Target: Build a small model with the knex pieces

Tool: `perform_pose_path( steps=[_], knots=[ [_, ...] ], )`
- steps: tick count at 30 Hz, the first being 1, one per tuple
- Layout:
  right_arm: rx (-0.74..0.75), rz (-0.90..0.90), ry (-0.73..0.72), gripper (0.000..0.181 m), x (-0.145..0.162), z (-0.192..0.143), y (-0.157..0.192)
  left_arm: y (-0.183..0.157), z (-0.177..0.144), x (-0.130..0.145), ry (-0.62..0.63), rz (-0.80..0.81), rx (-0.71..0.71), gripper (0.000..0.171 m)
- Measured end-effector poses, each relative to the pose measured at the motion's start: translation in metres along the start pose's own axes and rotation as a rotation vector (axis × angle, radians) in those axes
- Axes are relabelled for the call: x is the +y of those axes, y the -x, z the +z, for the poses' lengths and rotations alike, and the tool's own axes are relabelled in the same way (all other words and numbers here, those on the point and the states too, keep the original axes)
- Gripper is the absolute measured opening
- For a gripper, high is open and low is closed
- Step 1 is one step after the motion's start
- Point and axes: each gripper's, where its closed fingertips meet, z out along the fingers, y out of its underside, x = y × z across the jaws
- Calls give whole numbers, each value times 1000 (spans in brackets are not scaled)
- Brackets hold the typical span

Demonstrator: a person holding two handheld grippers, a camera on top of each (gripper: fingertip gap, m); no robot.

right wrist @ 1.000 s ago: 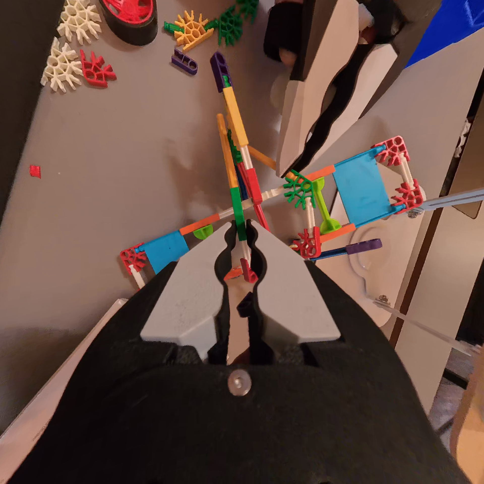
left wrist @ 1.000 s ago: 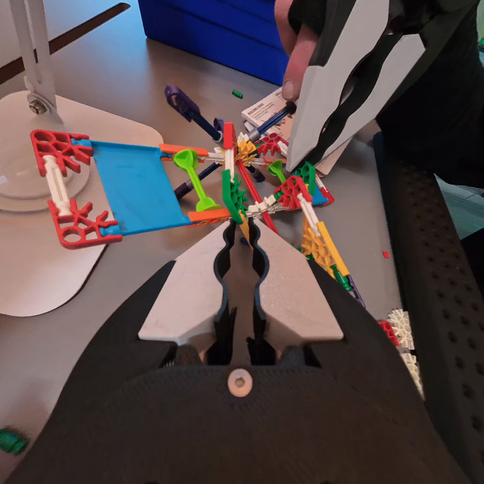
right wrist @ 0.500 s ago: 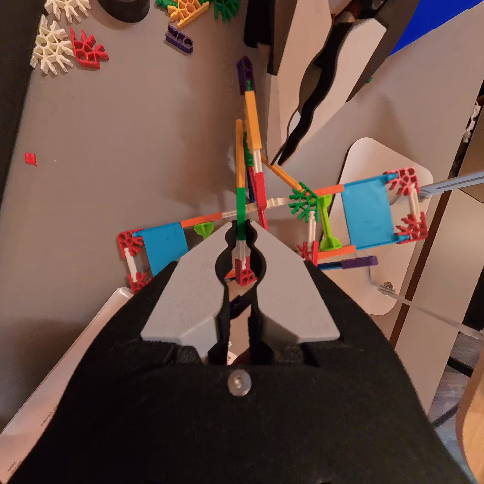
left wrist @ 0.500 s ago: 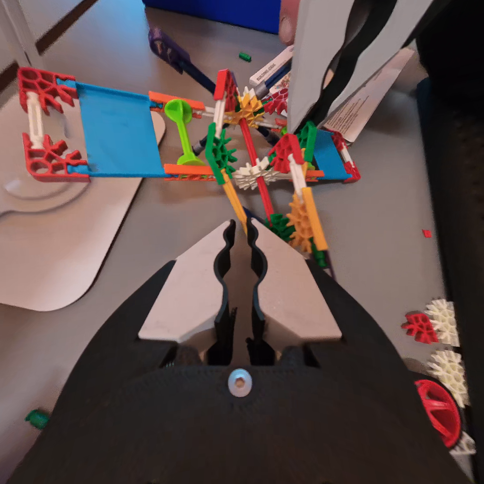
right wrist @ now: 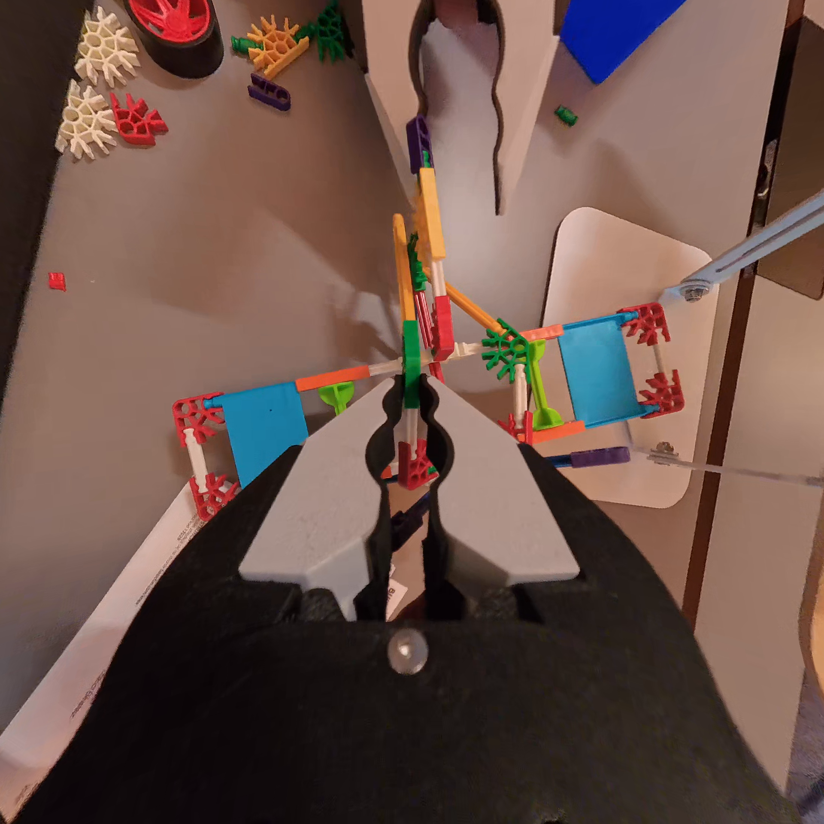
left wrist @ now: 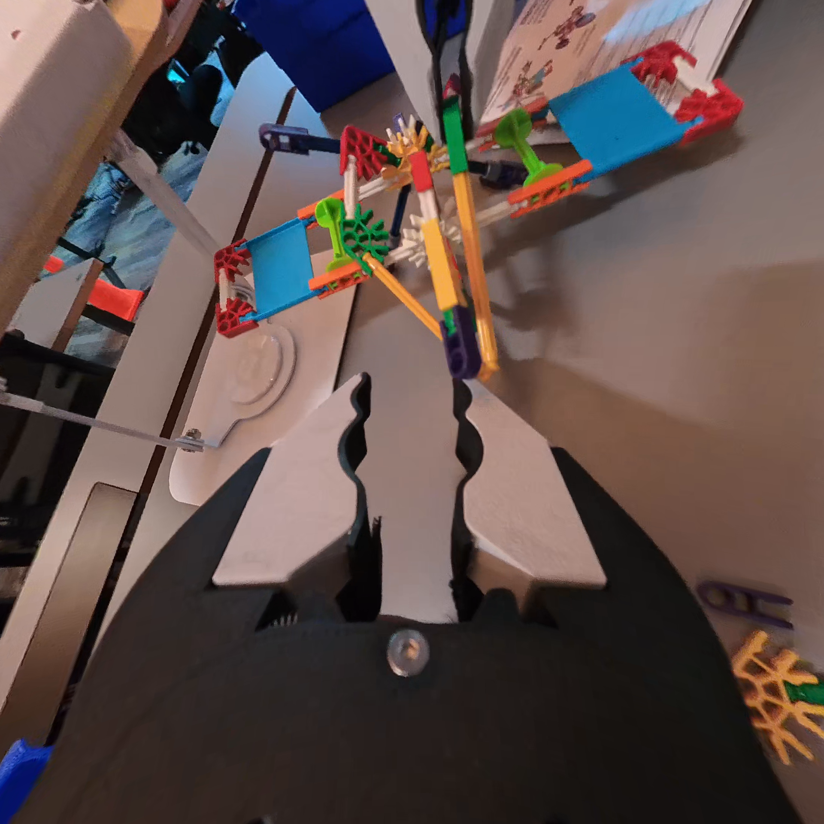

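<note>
Right wrist view: tongs [right wrist: 411, 387] pinch spoked plastic model [right wrist: 412, 356].

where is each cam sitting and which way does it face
Left wrist view: rides the left claw, open, aimed across the grey table at the toy model's purple tip.
Right wrist view: rides the right claw, shut on the toy model, aimed down; left claw opposite.
Shared: model, table, white base plate.

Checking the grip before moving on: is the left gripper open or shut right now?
Open. In the left wrist view the left gripper shows a clear gap between its fingertips, nothing between them; the purple connector at the toy model's end lies just ahead.
</note>
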Motion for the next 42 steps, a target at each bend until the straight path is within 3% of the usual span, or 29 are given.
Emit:
perform_pose_path(
  steps=[5,8,11,17,32,39,42],
  knots=[
    [1,57,-63,5,5,-10,-7,-13,13,1,26,63,19,42],
    [1,89,-108,5,6,-16,-11,-5,19,-8,-22,74,-57,38],
    [4,107,-139,4,7,-20,-14,6,25,-10,-11,135,-158,28],
    [8,114,-128,4,10,-19,-15,4,28,-14,-29,170,-175,8],
    [47,42,30,5,16,-8,-10,2,13,-20,-109,-74,-20,6],
    [112,65,-17,28,7,-28,-18,1,13,-18,-81,-19,-34,6],
    [172,77,-47,50,-1,-36,-27,2,13,-19,-85,-9,-43,6]
  ],
)
